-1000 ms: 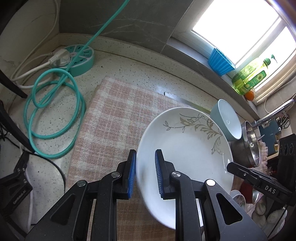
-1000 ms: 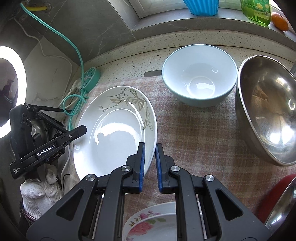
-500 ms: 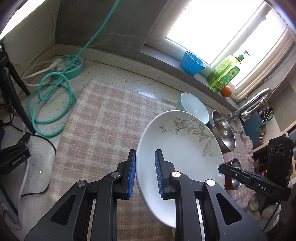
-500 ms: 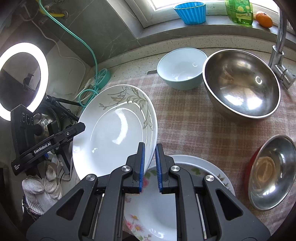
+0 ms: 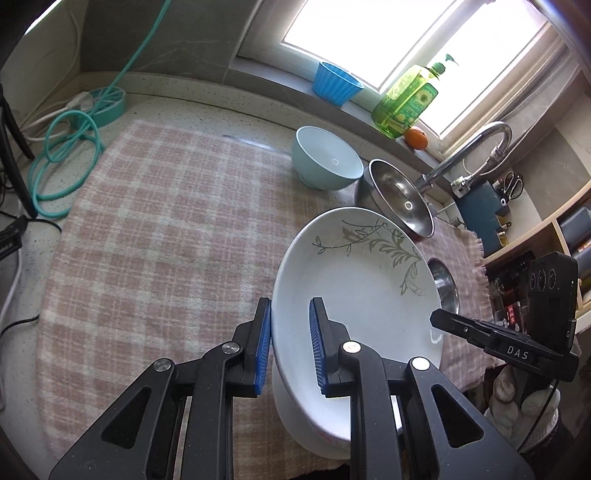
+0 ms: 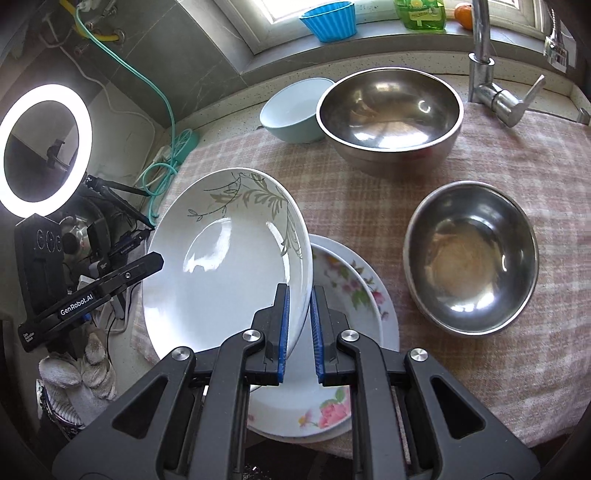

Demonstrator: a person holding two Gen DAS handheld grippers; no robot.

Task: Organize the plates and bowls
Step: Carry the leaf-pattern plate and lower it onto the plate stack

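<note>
A white plate with a grey leaf pattern (image 5: 354, 280) (image 6: 221, 266) hangs tilted above the pink checked cloth (image 5: 166, 221). My left gripper (image 5: 290, 306) is shut on its left rim and my right gripper (image 6: 300, 291) is shut on its right rim. Its lower edge hovers over a floral plate (image 6: 347, 280) lying flat on the cloth; whether they touch I cannot tell. A pale blue bowl (image 6: 288, 110) (image 5: 325, 162) and a large steel bowl (image 6: 388, 110) (image 5: 399, 199) stand at the back. A smaller steel bowl (image 6: 472, 254) sits right of the floral plate.
A faucet (image 6: 484, 66) rises at the back right. On the sill stand a blue cup (image 6: 328, 18), a green soap bottle (image 5: 406, 99) and an orange (image 5: 415, 138). A teal hose (image 5: 62, 155) coils at the left; a ring light (image 6: 44, 147) stands beside the counter.
Both grippers have carried the leaf plate toward the near right and a little higher, from over bare cloth to above the floral plate. Both grips are unchanged.
</note>
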